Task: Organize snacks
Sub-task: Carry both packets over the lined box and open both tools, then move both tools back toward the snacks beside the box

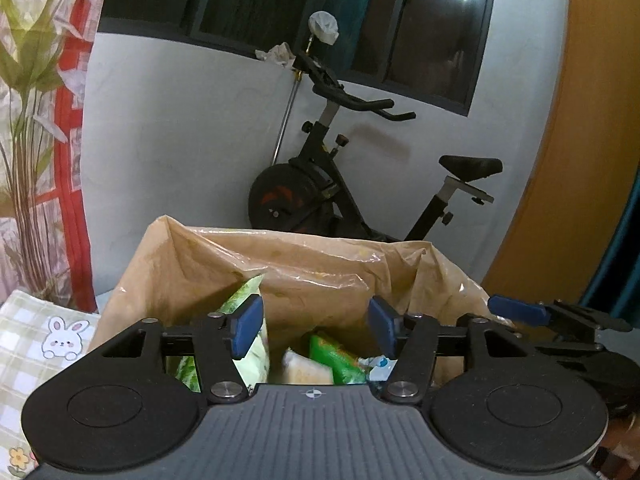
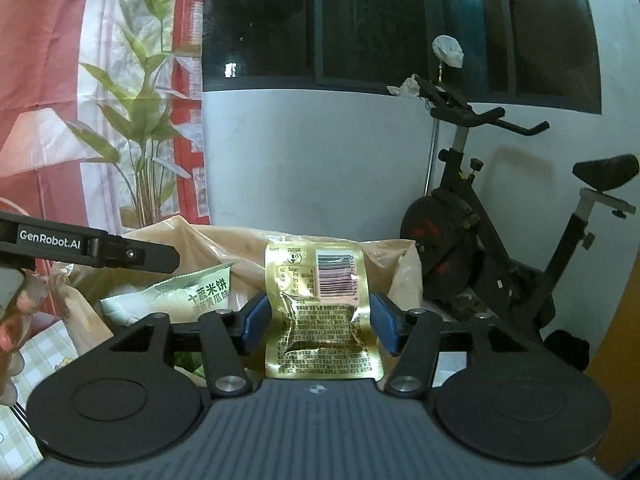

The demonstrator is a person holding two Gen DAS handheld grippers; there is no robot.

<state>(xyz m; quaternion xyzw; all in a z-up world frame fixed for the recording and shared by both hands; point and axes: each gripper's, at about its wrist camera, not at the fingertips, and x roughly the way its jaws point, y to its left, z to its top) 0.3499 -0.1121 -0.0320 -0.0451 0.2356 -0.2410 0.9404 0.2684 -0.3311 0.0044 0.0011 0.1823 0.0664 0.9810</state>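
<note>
Two grippers sit in front of you, both aimed at the big brown plastic bag (image 1: 288, 268) that stands open on the surface ahead, with the exercise bike (image 1: 320, 184) against the pale wall behind it. Inside that bag you can see several snack packs: a tall green-and-white packet (image 1: 250, 344) leaning at the left, a bright green packet (image 1: 334, 354) low in the middle, and a pale yellow pack (image 1: 306, 368) just beside it. Your left gripper (image 1: 316, 326) hangs over the bag's mouth with its blue pads spread apart and nothing between them; the green-and-white packet shows just behind its left pad, though you cannot tell whether they touch. At the far right of that view you catch the blue tip of your other tool. Your right gripper (image 2: 318, 322) has the gold foil packet (image 2: 322, 316) standing upright between its pads, barcode and printed back facing you, its lower edge down near the gripper's body. The pads sit at the packet's two side edges, yet whether they press on it or have let go you cannot tell from this view. Behind the gold packet lies the brown bag (image 2: 404, 268), and to its left a white-and-green rice cracker packet (image 2: 192, 292) pokes up from it. A checked cloth with a rabbit print (image 1: 60, 340) lies at the left of the bag.
</note>
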